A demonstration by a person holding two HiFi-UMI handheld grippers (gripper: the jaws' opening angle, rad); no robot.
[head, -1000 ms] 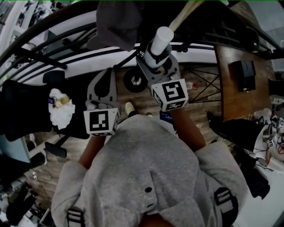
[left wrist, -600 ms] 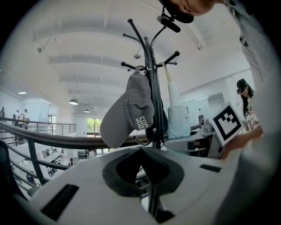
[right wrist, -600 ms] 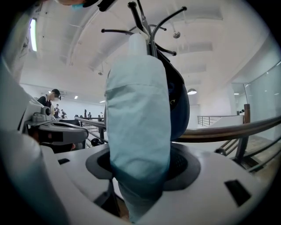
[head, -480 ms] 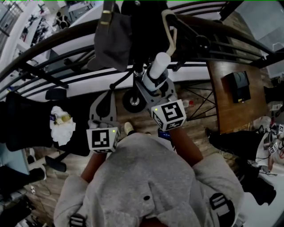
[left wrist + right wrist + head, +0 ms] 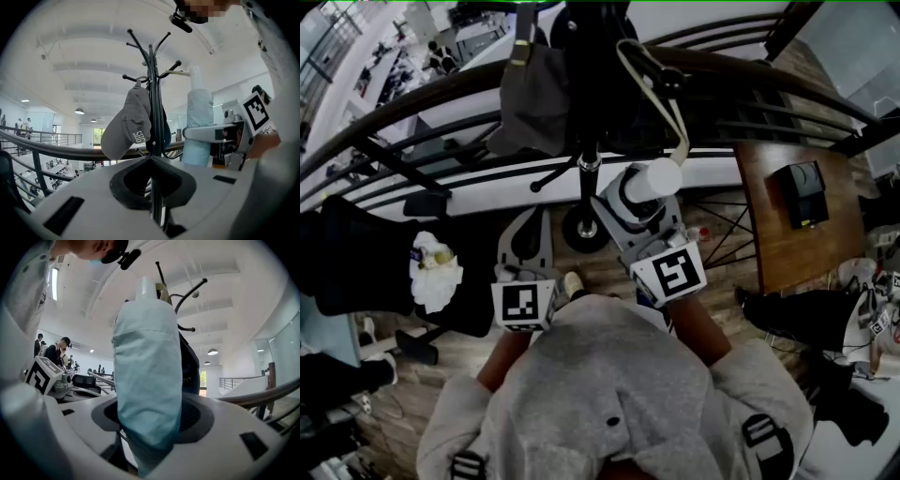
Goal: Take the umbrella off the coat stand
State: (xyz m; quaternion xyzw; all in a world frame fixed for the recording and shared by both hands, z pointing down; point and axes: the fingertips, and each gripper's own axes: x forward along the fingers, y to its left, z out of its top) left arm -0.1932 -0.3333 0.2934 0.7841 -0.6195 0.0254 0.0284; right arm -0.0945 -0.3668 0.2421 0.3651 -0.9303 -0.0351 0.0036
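My right gripper is shut on a folded pale blue umbrella, which stands upright between its jaws with its white tip upward. A cream loop runs from the umbrella's top toward the hooks of the black coat stand. The stand is straight ahead, close behind the umbrella. Its hooks show above the umbrella. My left gripper hangs lower and to the left, shut and holding nothing. The umbrella shows at its right.
A grey cap and a dark bag hang on the stand. A black curved railing runs behind it. A brown table with a black device is at the right, a dark chair with white cloth at the left.
My right gripper has lifted the umbrella, and the cream loop now shows stretched toward the stand's hooks. The left gripper has risen slightly.
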